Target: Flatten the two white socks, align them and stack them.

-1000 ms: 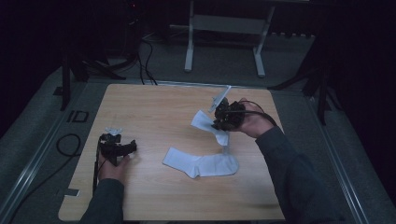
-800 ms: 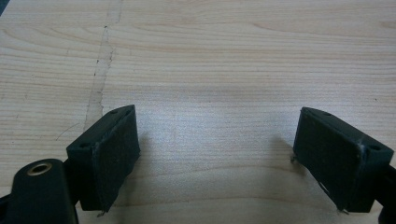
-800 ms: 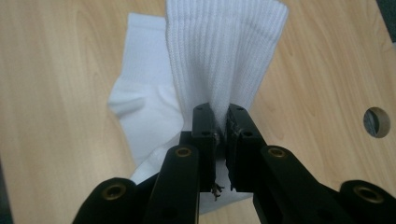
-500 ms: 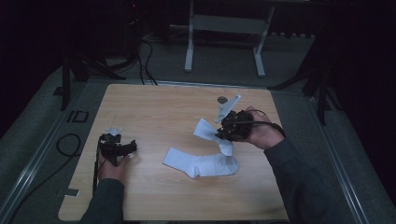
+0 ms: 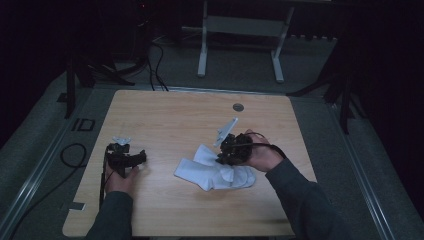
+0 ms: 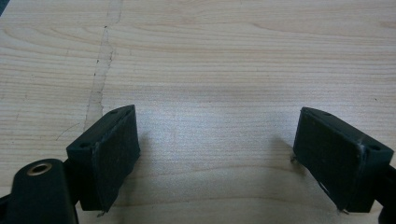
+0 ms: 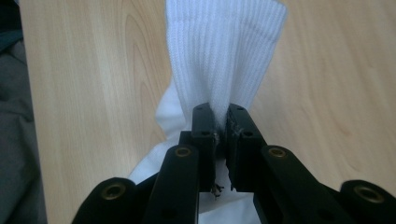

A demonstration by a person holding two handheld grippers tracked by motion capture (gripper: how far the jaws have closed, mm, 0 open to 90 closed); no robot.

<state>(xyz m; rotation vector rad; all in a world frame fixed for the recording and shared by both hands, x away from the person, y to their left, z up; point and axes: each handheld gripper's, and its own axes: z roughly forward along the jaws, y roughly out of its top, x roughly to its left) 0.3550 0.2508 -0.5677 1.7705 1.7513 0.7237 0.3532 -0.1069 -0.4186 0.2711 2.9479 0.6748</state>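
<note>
High view is dim, and from up there the right gripper (image 5: 226,150) is a dark lump in the person's right hand (image 5: 260,156); how its jaws stand cannot be made out, nor exactly where it meets the white sock (image 5: 216,172) lying on the wooden table (image 5: 175,115) just under it. The sock's near end is partly covered by that gripper and hand, and whether it is one sock or two piled together is hard to tell from above. Right gripper view settles the grip: the two black jaws are clenched on a fold of ribbed white sock (image 7: 224,60), the cloth rising in a band beyond the jaws with more of it bunched below them, cut off by the bottom edge; a grey sleeve (image 7: 14,140) shows at the left border. Over at the table's left, the left gripper (image 5: 131,159) rests in the left hand (image 5: 120,177), well apart from the sock, its jaws small and dark from above. Left gripper view shows them plainly: the jaws stand wide and released, nothing between the pads (image 6: 114,154) but bare wood grain (image 6: 210,70), with a pale scratch line (image 6: 100,70) running across it.
</note>
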